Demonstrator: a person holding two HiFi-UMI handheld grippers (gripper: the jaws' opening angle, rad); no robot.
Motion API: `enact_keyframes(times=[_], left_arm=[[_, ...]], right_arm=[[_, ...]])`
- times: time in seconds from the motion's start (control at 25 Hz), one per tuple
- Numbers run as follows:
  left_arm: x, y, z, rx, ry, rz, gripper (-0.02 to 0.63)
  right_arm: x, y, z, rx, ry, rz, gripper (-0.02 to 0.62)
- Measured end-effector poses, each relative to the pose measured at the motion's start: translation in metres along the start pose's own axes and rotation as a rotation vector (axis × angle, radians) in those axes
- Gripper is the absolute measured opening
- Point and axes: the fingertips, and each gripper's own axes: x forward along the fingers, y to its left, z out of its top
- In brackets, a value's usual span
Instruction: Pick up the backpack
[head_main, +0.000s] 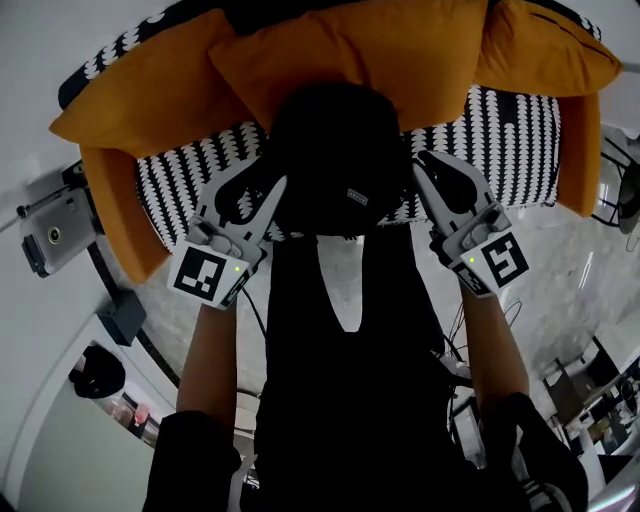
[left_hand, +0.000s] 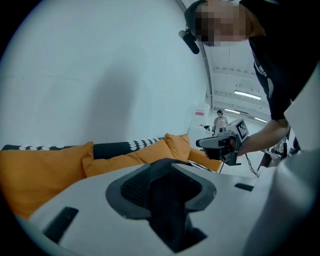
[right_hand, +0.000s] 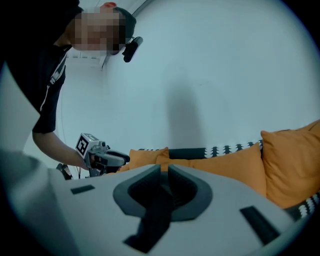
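Arms outstretched, the person held the left gripper (head_main: 255, 190), jaws parted, just beside the left flank of the black backpack (head_main: 335, 150), which sat on the patterned sofa (head_main: 520, 130) below orange cushions (head_main: 350, 50). The right gripper (head_main: 435, 175), jaws clenched on nothing, flanked its right side.

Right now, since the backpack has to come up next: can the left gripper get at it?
Probably yes. The left gripper sits right beside the backpack on the sofa, jaws apart and empty, and nothing stands between the two. Whether it touches the backpack, I cannot tell.
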Motion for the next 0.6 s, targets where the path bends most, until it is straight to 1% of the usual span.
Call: enact_keyframes(times=[0.12,0.2,0.44,0.6], left_arm=[[0.008,0.006,-0.01,0.021,0.017,0.003,0.143],[0.008,0.012,-0.017,0.035,0.029,0.002,0.15],[0.021,0.021,-0.037,0.071,0.073,-0.025,0.186],[0.034,0.019,-0.045,0.077,0.093,-0.051,0.206]], right_arm=[[-0.001,-0.008,-0.007,0.006,0.005,-0.008,0.04],[0.003,-0.007,-0.014,0.009,0.016,-0.004,0.072],[0.014,-0.007,-0.036,0.038,0.056,0.022,0.133],[0.015,-0.014,-0.054,0.049,0.12,-0.002,0.155]])
